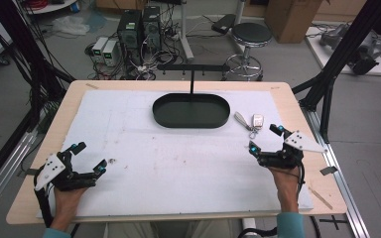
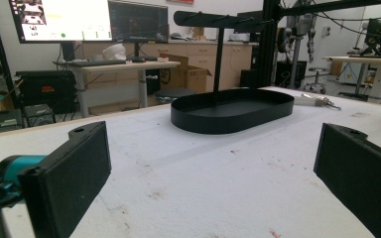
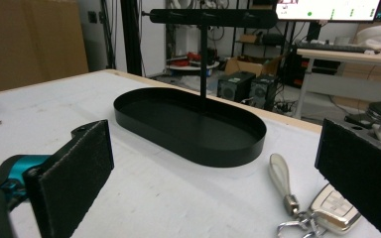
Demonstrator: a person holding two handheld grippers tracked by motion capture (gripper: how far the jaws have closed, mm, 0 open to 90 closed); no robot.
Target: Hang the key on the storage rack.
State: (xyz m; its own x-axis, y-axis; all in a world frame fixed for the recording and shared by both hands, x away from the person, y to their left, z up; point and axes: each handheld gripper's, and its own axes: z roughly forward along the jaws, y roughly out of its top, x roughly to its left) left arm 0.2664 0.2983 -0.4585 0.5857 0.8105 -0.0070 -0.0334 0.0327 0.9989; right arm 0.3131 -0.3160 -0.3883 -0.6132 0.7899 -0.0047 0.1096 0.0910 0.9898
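Observation:
A black oval tray (image 1: 190, 110) lies at the back middle of the white mat, with a black T-shaped hanger bar (image 1: 192, 68) rising behind it. Just right of the tray is a white key fob (image 1: 257, 121) with a grey strap (image 1: 240, 119). My right gripper (image 1: 265, 138) is open just in front of the fob, which shows low between its jaws in the right gripper view (image 3: 333, 210), touching nothing. My left gripper (image 1: 90, 157) is open at the front left with nothing between its jaws. The tray (image 2: 233, 110) is well ahead of it.
A tiny metal bit (image 1: 112, 160) lies on the mat (image 1: 144, 144) beside the left gripper. Black frame posts (image 1: 327, 79) stand at the table's right edge. A stool (image 1: 250, 37) and computer boxes (image 1: 139, 27) are on the floor beyond the table.

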